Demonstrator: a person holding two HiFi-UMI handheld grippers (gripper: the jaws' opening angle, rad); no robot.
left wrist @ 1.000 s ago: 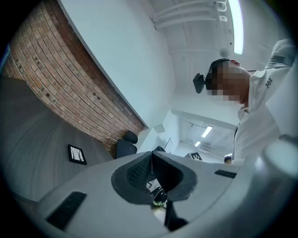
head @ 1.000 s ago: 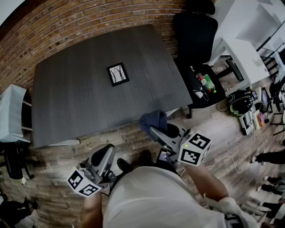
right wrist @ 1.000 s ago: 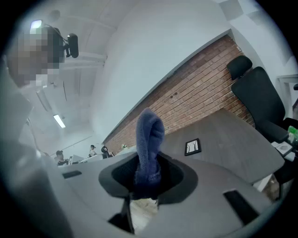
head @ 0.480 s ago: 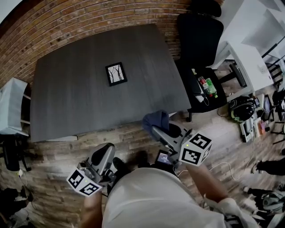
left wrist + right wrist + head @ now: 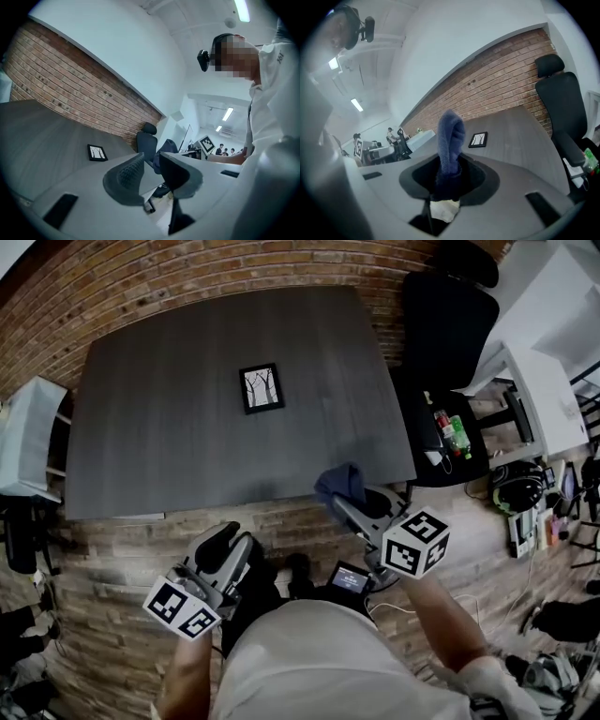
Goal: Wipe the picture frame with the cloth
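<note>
The person is standing just short of the dark counter [image 5: 159, 446], holding a tool in each hand. The right tool [image 5: 349, 507] is gripping a blue cloth [image 5: 338, 484], pinched at its lower end so the rest is sticking up in a soft bundle past the jaws. The left tool [image 5: 232, 547] is carrying nothing. Its jaws have just been opening and are standing a narrow way apart with only air between them. The picture frame [image 5: 262, 388] is lying flat near the middle of the counter, well apart from both tools, black-edged with a pale print of bare trees.

I'm guessing the frame is going to be light and stiff, likely to slide on the smooth top under a wipe, with a face that may be fragile. It seems best steadied by the left tool at an outer edge or corner, while the limp cloth, which is going to fold and drag, is pressed flat across the face.
</note>
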